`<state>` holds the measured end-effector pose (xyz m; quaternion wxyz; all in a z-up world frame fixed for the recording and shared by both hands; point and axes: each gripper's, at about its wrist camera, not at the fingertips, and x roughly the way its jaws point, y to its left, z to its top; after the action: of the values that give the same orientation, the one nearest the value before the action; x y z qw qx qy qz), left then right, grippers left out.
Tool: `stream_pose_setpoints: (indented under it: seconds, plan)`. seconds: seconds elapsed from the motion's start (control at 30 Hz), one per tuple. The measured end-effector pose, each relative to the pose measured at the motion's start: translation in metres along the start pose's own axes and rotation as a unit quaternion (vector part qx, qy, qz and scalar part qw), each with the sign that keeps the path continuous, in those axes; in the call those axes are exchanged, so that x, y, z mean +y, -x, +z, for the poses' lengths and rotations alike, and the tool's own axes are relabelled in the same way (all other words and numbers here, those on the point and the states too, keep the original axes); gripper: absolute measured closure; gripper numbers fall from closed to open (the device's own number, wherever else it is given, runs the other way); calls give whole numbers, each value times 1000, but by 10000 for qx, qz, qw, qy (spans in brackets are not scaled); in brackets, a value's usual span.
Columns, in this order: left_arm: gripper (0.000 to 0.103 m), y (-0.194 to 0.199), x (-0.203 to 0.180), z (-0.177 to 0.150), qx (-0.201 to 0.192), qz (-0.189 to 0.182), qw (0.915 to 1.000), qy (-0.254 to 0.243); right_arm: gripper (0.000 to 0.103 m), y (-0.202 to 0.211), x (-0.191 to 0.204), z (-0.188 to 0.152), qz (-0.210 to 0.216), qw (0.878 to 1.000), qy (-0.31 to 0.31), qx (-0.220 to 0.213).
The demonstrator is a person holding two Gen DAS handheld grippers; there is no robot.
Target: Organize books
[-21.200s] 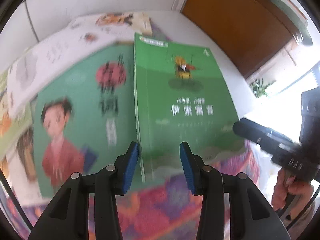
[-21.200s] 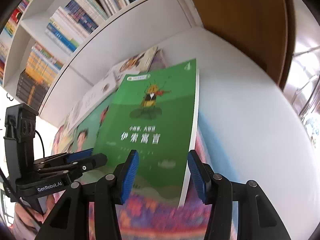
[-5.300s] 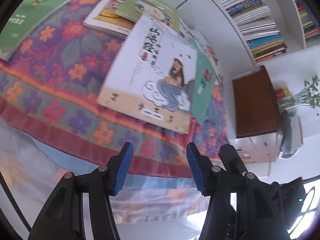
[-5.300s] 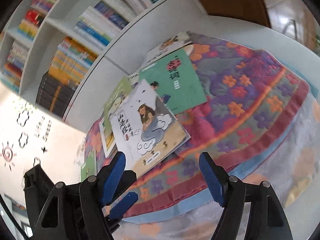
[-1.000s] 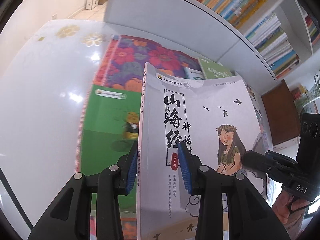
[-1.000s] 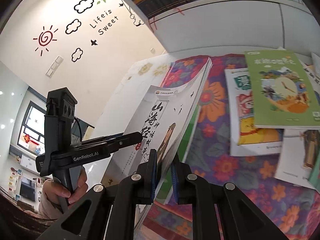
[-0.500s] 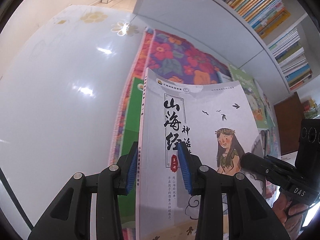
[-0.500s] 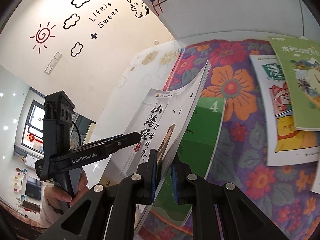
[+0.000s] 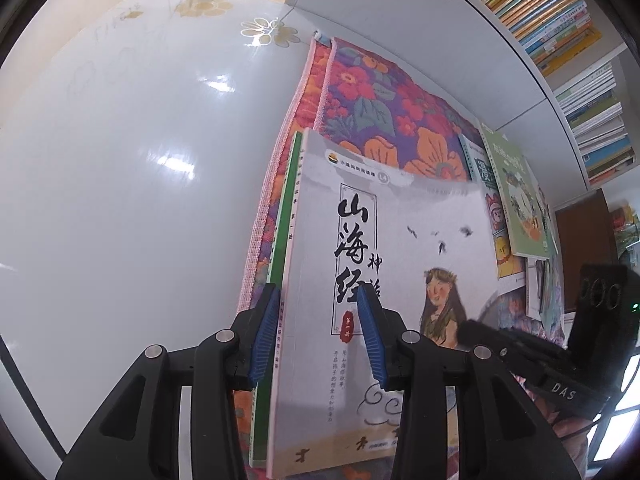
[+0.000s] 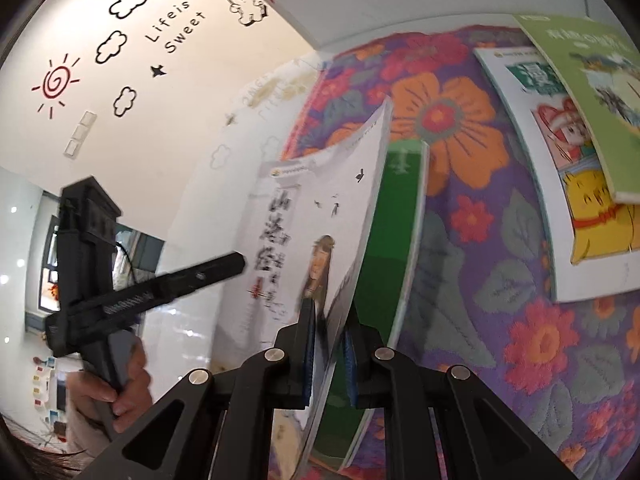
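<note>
Lower the grey book (image 9: 400,280) flat onto the green book (image 10: 384,248), mid-frame on the floral cloth (image 9: 372,108) — edges squared. Keep right tongs (image 10: 329,334) pinching its edge; left tongs (image 9: 316,336) opening astride the spine.

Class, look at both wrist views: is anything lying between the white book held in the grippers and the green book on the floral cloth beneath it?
Nothing visible does. The white book, pinched at its edge by the right gripper, hangs just above the green book on the floral cloth; the gap between them looks clear. The left gripper straddles its spine, jaws opening.
</note>
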<state>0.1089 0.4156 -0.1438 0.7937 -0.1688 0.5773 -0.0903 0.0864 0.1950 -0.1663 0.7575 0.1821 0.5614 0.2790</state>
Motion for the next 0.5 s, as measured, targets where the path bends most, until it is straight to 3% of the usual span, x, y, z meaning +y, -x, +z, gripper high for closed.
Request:
stream_pose_setpoints:
  seconds: [0.1, 0.23, 0.5]
  plan:
    - [65, -1, 1, 1, -9, 61, 10000, 29, 90, -5, -9, -2, 220, 9993, -297, 19]
    - [64, 0, 1, 1, 7, 82, 10000, 25, 88, -12, -10, -3, 40, 9996, -293, -6]
    - [63, 0, 5, 0, 31, 70, 9999, 107, 87, -11, -17, -5, 141, 9986, -501, 14]
